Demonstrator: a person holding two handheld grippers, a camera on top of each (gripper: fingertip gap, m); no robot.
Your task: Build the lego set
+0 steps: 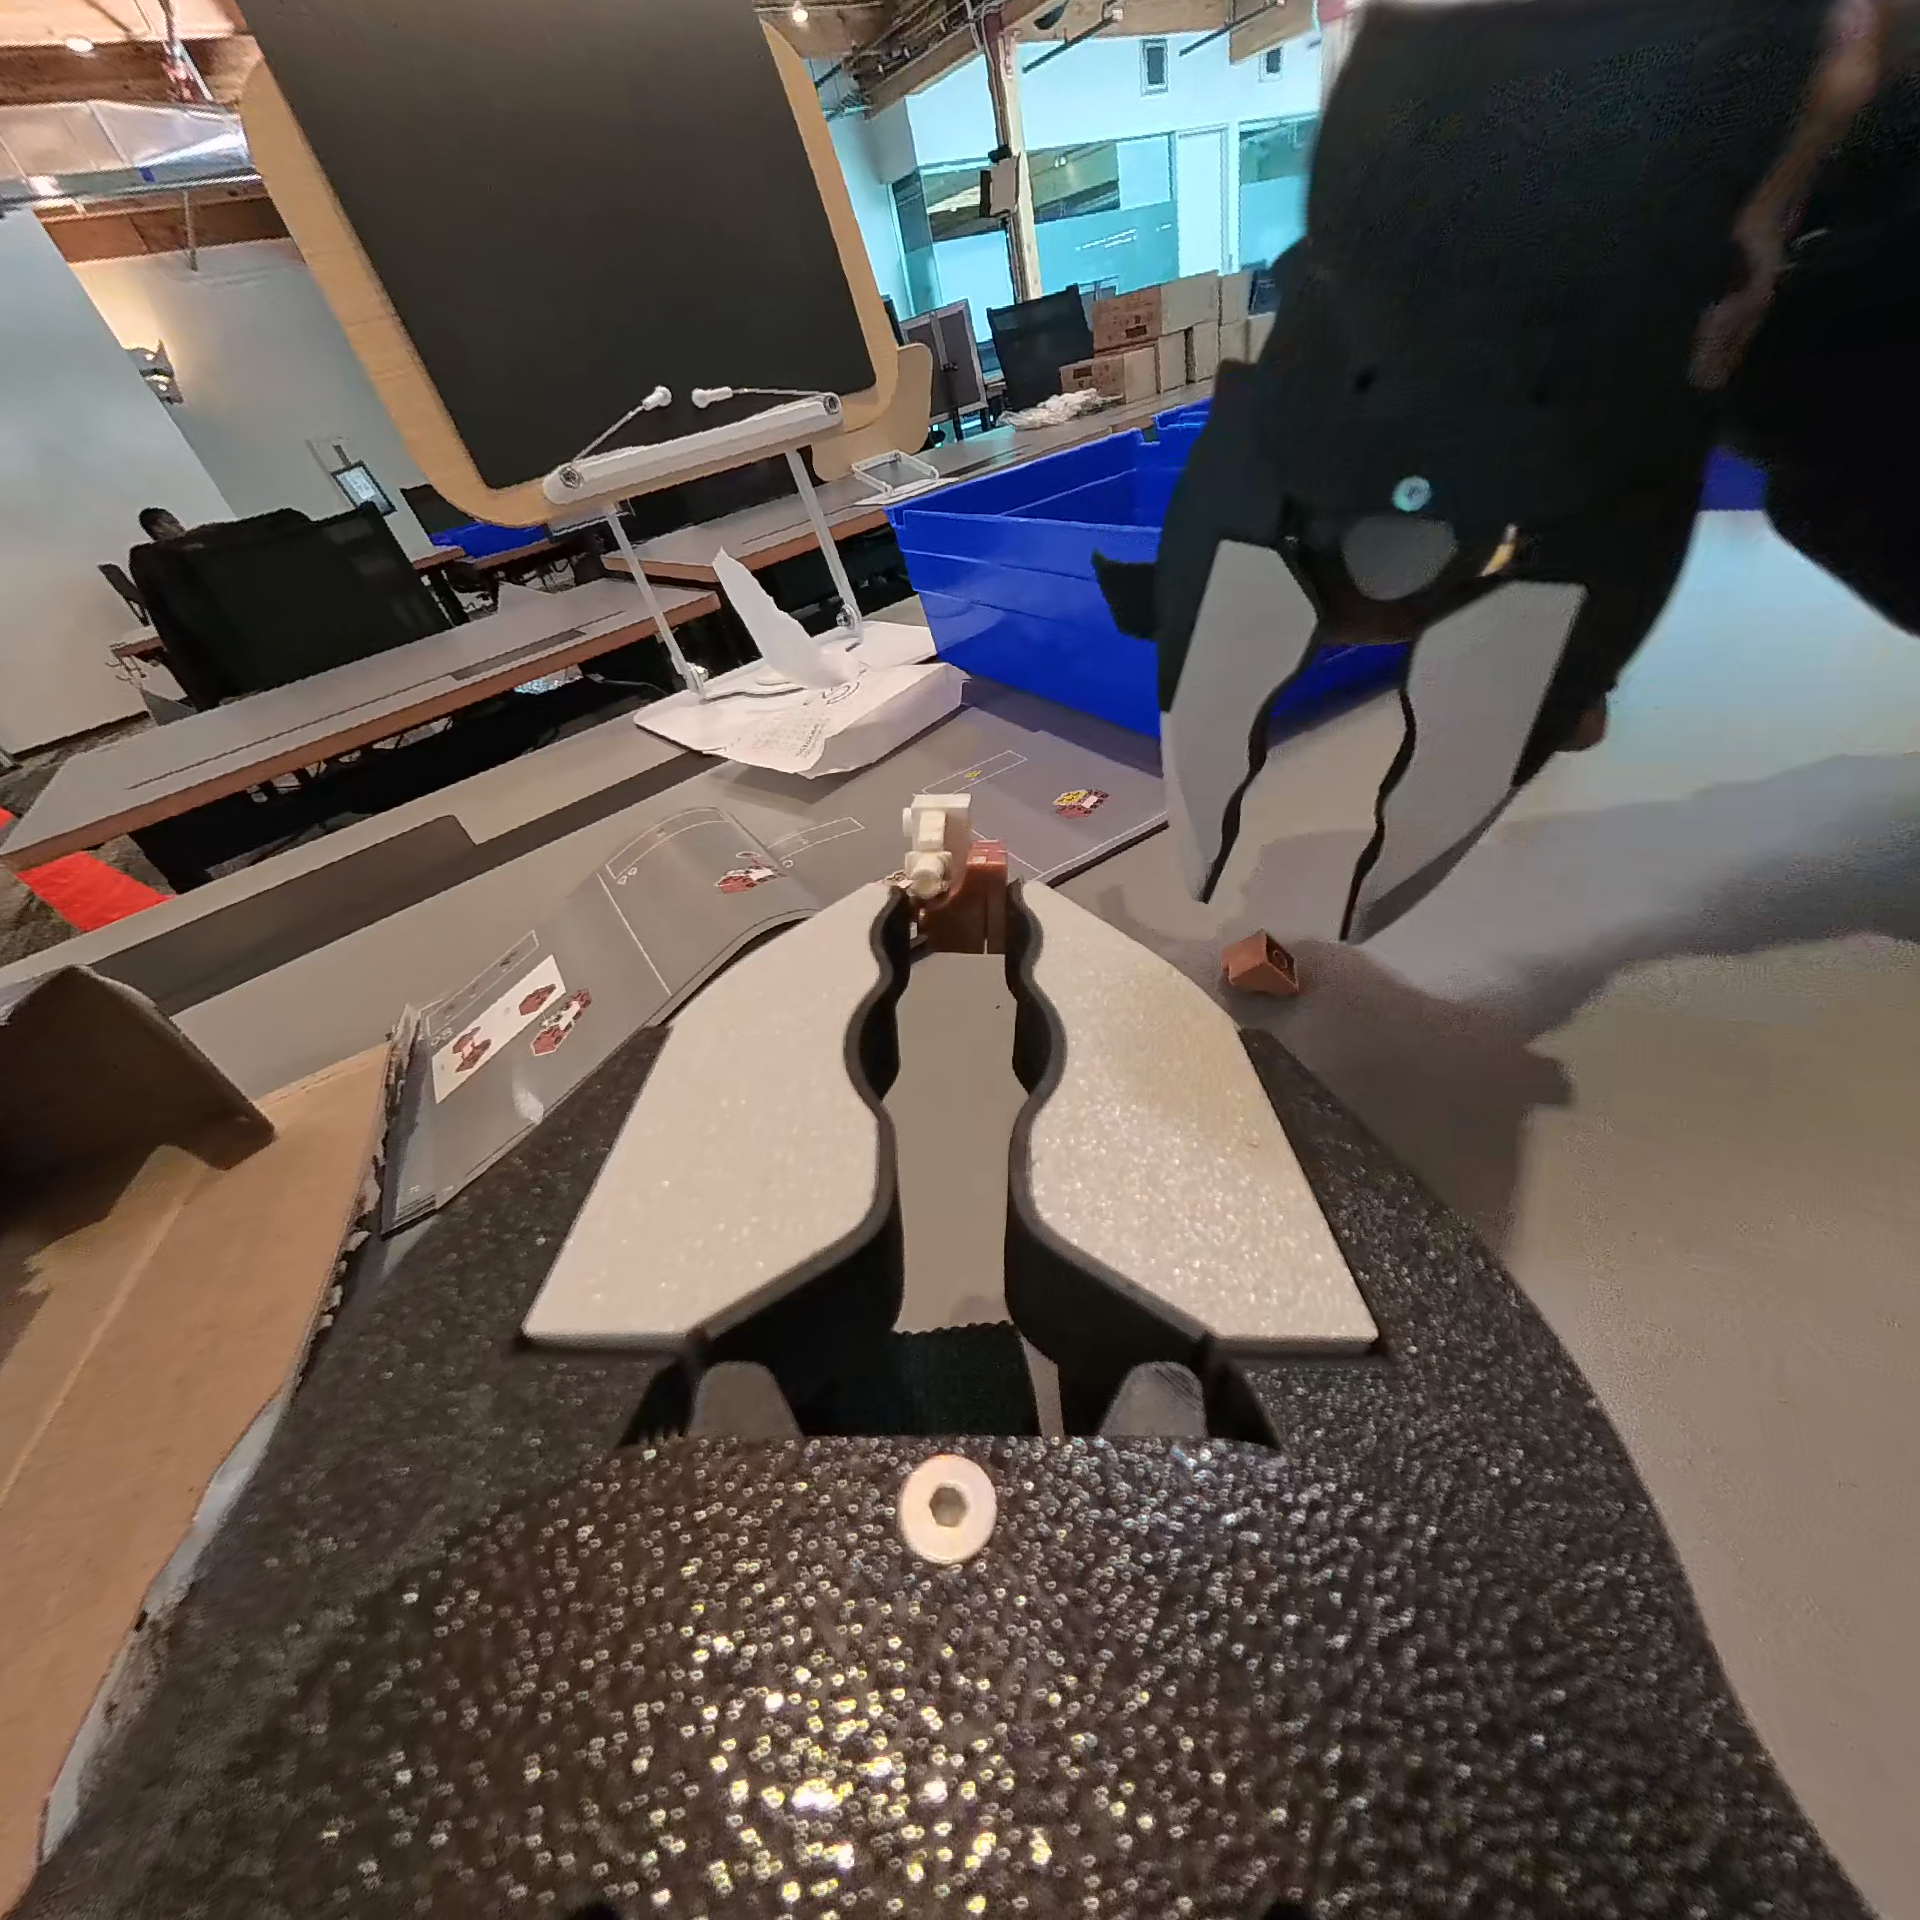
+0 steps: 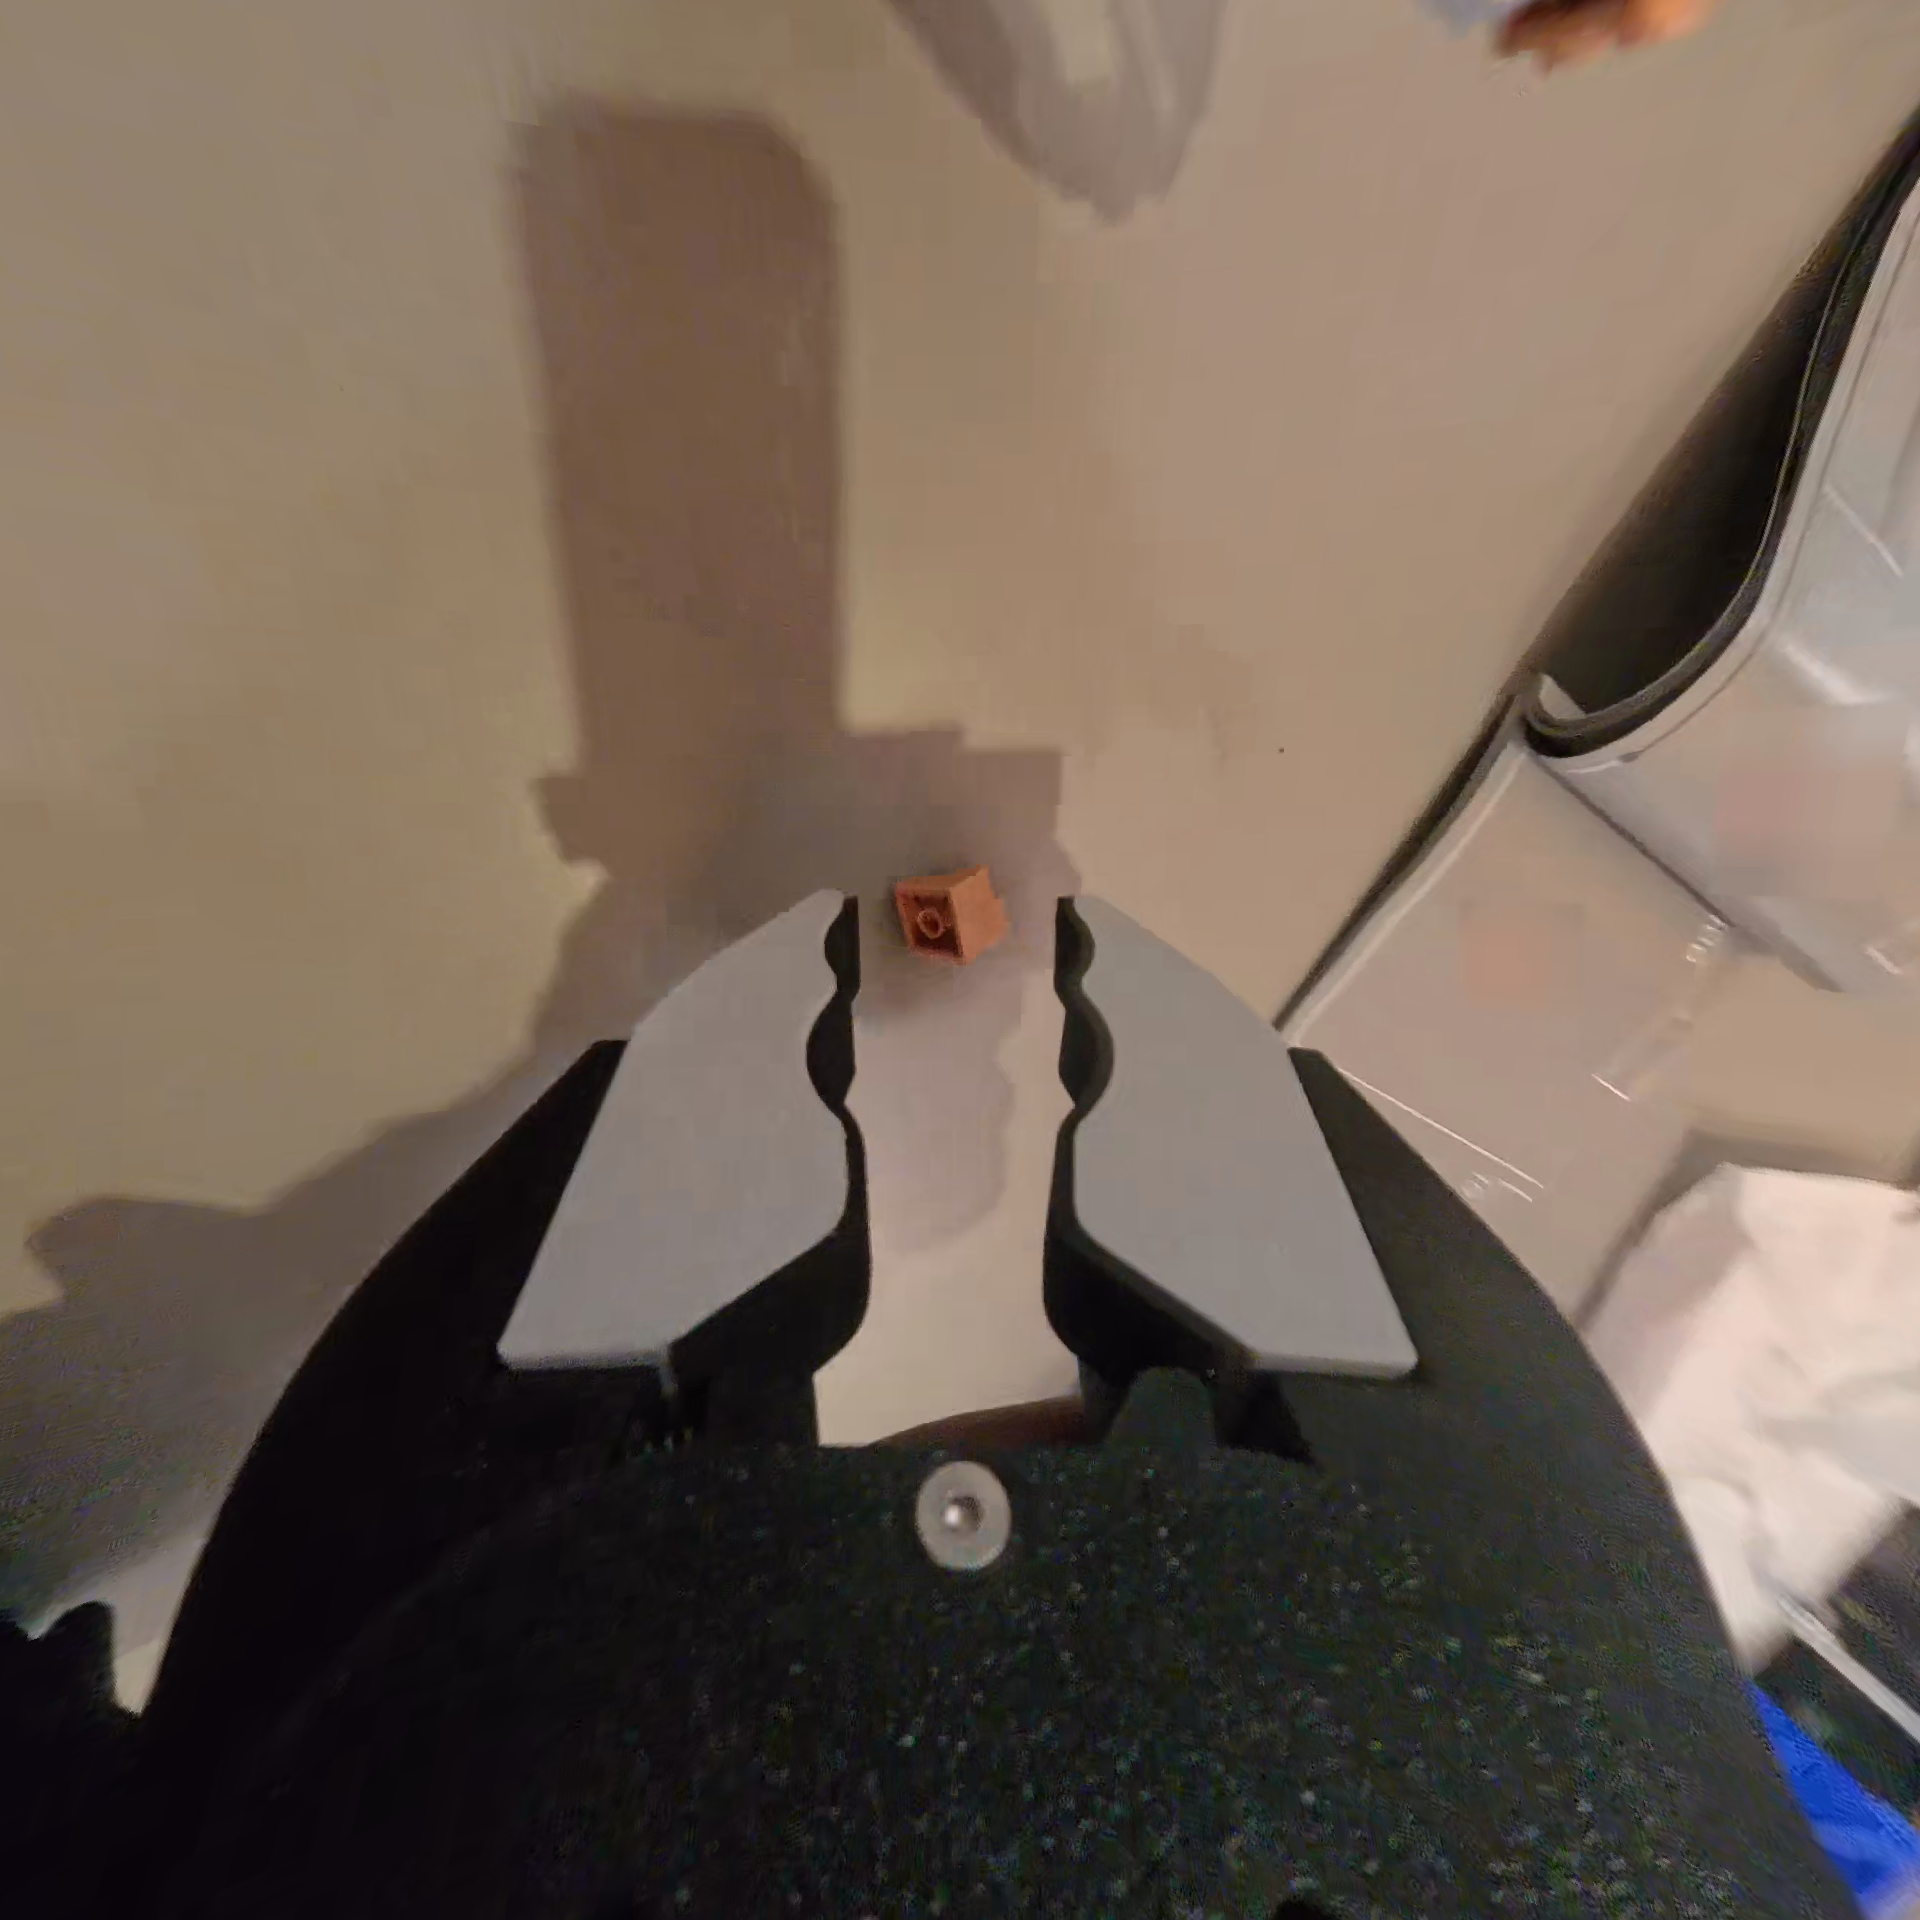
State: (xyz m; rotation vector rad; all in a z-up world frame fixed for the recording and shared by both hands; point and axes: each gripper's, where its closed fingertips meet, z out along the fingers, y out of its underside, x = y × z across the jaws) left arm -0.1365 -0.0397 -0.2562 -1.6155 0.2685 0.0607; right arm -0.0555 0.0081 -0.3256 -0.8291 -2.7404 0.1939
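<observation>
Left hand-held gripper (image 1: 954,902) clamps a brown-and-white brick assembly (image 1: 961,873); right hand-held gripper (image 2: 954,925) open above a loose brown brick (image 2: 951,916) on the bench (image 2: 312,520).

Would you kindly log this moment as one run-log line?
left gripper: holding brown-and-white brick assembly | right gripper: open over loose brown brick on table

Open-plan office: desks (image 1: 343,707), chairs (image 1: 281,592), stacked boxes (image 1: 1164,332).

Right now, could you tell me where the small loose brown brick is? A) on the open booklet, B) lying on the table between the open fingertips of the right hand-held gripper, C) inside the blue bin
B: the loose brown brick lies on the table, untouched between the spread fingertips of the right hand-held gripper.
</observation>
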